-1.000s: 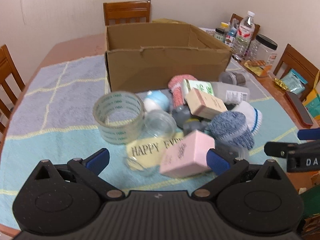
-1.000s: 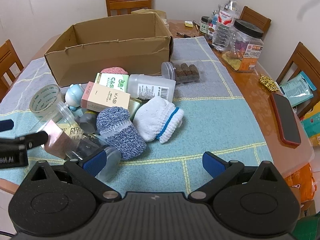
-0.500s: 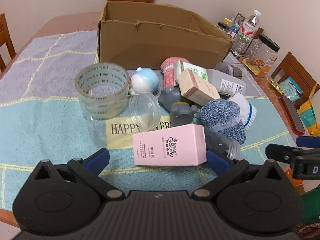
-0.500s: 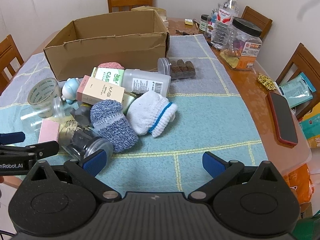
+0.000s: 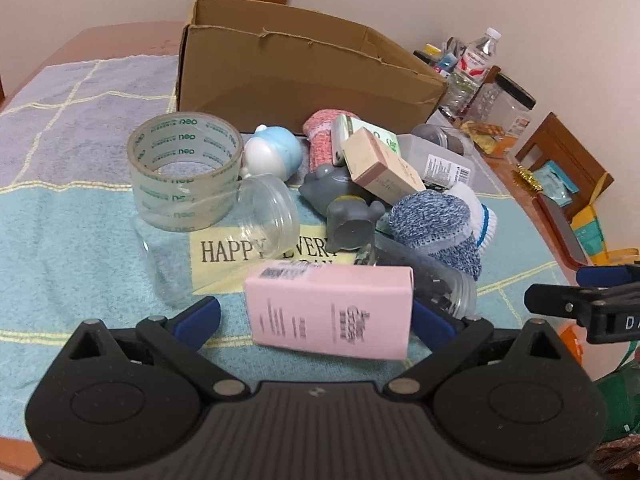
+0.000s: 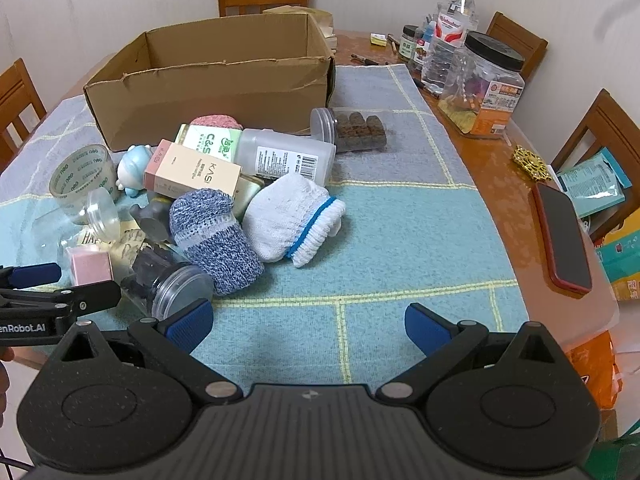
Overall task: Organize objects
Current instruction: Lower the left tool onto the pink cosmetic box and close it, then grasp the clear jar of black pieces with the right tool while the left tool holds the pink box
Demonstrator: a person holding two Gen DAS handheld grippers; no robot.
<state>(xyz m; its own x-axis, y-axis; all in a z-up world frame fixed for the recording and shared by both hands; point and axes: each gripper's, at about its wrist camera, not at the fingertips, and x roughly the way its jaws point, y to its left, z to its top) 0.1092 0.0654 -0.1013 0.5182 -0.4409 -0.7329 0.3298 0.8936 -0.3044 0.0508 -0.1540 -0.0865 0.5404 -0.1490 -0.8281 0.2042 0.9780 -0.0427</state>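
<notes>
the left gripper [image 5: 316,316] is nearer, its jaws spread wide and just closing a little around the pink box [image 5: 330,310], which lies crosswise at twelve o'clock between the pads on the surface, not clearly pinched yet.

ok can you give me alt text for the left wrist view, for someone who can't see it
The left gripper, jaws wide, straddles a pink box lying on a blue-green cloth, without pressing it. Beyond it are a tape roll, clear jar, socks and toys, then an open cardboard box.
</notes>
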